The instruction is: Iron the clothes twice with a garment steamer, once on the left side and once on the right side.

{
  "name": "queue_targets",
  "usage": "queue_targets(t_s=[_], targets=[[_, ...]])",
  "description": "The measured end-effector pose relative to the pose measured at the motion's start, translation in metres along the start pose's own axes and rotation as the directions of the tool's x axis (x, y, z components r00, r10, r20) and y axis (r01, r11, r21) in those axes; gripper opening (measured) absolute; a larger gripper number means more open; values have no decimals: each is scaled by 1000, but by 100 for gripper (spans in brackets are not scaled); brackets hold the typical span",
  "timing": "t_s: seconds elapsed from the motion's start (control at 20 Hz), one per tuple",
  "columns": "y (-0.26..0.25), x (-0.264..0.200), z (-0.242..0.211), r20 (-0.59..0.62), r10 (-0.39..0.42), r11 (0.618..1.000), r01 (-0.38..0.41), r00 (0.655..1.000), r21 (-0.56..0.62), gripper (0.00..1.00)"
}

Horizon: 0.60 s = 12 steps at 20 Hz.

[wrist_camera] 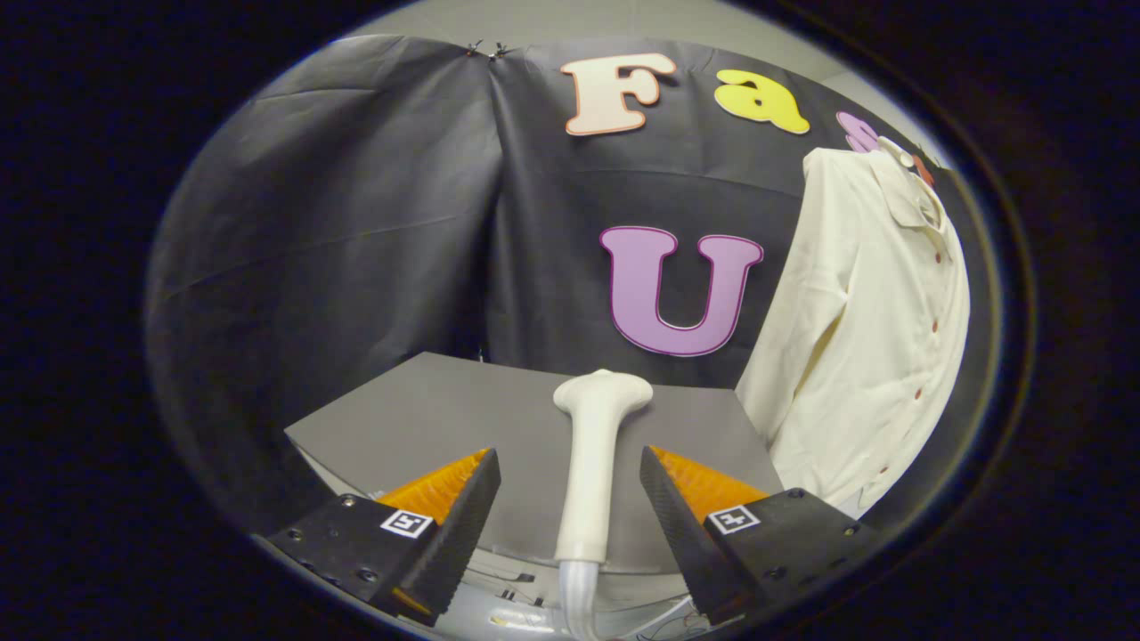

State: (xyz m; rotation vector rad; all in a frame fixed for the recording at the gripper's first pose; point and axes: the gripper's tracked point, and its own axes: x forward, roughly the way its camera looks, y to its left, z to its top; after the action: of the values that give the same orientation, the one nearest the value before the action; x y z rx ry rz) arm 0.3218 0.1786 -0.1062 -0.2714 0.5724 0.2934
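The claw is standing wide, its ribbed black fingers flanking without touching the smooth cream plastic garment steamer, which is lying on the matte grey tabletop. A cream buttoned shirt is hanging beyond the right finger.

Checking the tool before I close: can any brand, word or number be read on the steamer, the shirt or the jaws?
Garment steamer: no text readable.
Cream shirt: none readable, and no label is visible.
Gripper: each jaw carries a square black-and-white marker, which is a pattern, not words or numbers.
The jaws stand open with the steamer's handle between them, untouched.
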Motion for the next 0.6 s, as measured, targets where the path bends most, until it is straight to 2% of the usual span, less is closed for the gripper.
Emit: queue_targets(t_s=[0.15,0.25,0.4,0.45,0.5,0.6], targets=[[-7,34,-11,-154,6,1000,-9,988,-19,97],[-8,47,-27,-294,7,1000,-8,956,-4,97],[-1,65,-33,-409,41,998,-15,911,66,95],[-1,67,-39,-438,43,997,-8,898,82,92],[-3,67,-49,-493,37,997,3,869,82,90],[-5,73,-54,-559,25,996,29,829,87,77]])
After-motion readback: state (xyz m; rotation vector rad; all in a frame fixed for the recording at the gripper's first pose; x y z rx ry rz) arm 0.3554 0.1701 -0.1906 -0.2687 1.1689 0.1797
